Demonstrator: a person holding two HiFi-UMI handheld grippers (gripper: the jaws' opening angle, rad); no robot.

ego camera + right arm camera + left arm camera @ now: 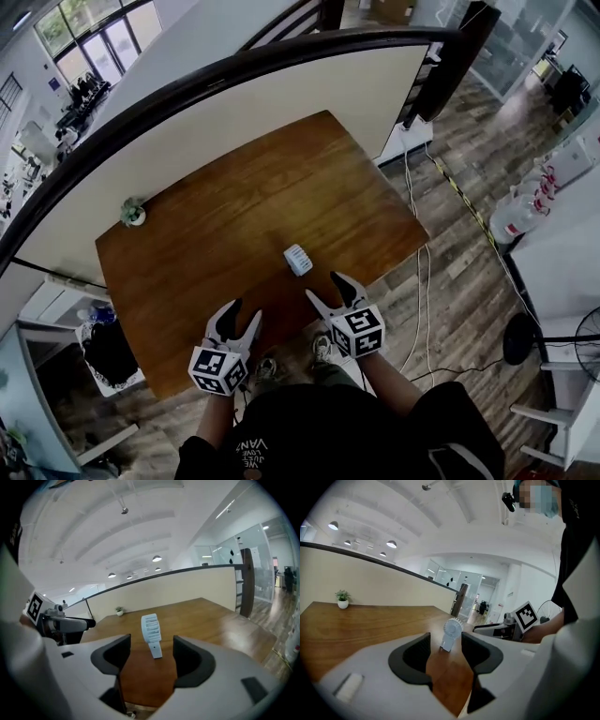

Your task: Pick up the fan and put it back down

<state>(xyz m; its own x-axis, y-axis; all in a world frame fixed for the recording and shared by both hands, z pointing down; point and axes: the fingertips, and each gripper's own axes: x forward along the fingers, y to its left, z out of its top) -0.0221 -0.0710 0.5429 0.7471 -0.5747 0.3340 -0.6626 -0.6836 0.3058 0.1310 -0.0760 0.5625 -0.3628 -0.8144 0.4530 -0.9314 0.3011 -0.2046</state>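
A small white fan [298, 260] stands upright on the brown wooden table [234, 206], close to its near edge. My right gripper [324, 287] is just short of the fan, open, with nothing between its fingers. In the right gripper view the fan [151, 632] stands a little beyond the open jaws, side-on. My left gripper [246, 312] hovers over the near table edge, to the left of the fan, also open and empty. The left gripper view shows the fan [451, 633] ahead between its spread jaws, with the right gripper's marker cube [525, 616] off to the right.
A little potted plant [133, 213] sits at the table's far left corner. A curved cream partition with a dark rail [281, 103] runs behind the table. Beside the table on the floor are a black bag [108, 352] at left and cables [419, 281] at right.
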